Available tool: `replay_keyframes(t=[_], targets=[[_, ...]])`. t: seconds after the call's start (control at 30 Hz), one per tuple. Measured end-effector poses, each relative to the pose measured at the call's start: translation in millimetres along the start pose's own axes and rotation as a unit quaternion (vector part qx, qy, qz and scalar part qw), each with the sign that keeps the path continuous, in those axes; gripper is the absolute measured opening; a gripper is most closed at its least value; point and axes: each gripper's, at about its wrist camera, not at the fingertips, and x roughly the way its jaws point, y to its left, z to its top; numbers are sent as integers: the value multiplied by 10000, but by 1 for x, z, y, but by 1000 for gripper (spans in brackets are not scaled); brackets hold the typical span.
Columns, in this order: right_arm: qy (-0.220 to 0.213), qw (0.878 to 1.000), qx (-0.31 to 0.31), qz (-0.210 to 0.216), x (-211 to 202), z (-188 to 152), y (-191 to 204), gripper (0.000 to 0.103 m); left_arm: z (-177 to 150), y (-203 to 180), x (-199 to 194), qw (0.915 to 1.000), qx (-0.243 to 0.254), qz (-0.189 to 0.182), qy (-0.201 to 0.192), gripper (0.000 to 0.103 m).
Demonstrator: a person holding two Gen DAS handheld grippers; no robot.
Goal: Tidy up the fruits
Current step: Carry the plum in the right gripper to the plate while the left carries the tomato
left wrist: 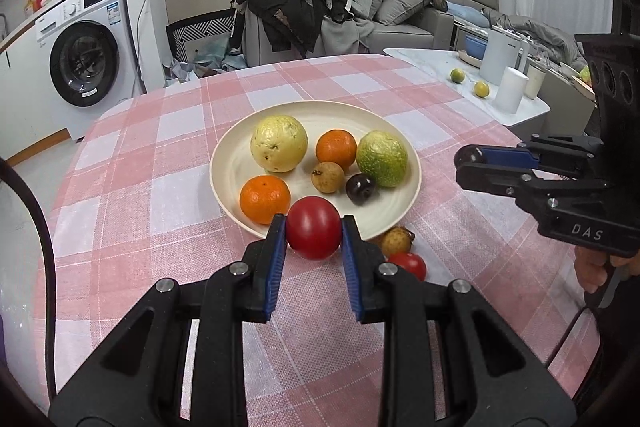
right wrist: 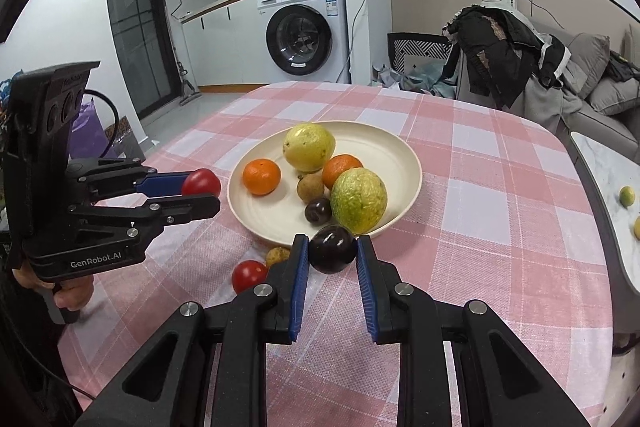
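Observation:
A cream plate (left wrist: 240,163) (right wrist: 400,155) on the pink checked tablecloth holds a yellow guava (left wrist: 279,143), a green guava (left wrist: 382,158), two oranges (left wrist: 265,199), a small brown fruit (left wrist: 327,177) and a dark plum (left wrist: 360,188). My left gripper (left wrist: 314,233) (right wrist: 200,193) is shut on a red tomato (left wrist: 314,233) at the plate's near rim. My right gripper (right wrist: 332,254) (left wrist: 468,163) is shut on a dark plum (right wrist: 332,254) just in front of the plate. A second tomato (left wrist: 408,265) (right wrist: 249,275) and a brown fruit (left wrist: 396,240) (right wrist: 277,255) lie on the cloth.
A white side table (left wrist: 424,57) at the right holds two small green-yellow fruits (left wrist: 481,89), a white kettle (left wrist: 502,55) and cups. A washing machine (right wrist: 306,31), a sofa with clothes (left wrist: 304,7) and floor clutter lie beyond the table.

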Motion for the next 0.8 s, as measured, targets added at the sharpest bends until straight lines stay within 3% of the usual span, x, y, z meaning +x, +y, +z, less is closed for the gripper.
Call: replay_keyframes(t=[0.27, 0.47, 0.8], targets=[[-152, 9986, 506, -2, 0, 16, -16, 24, 11, 6, 18, 9998, -185, 26, -50, 24], [-111, 9981, 522, -323, 17, 33, -25, 24, 21, 8, 34, 9998, -217, 9, -15, 24], [20, 9965, 703, -444, 47, 54, -40, 25, 33, 6, 59, 9998, -193, 3, 62, 24]])
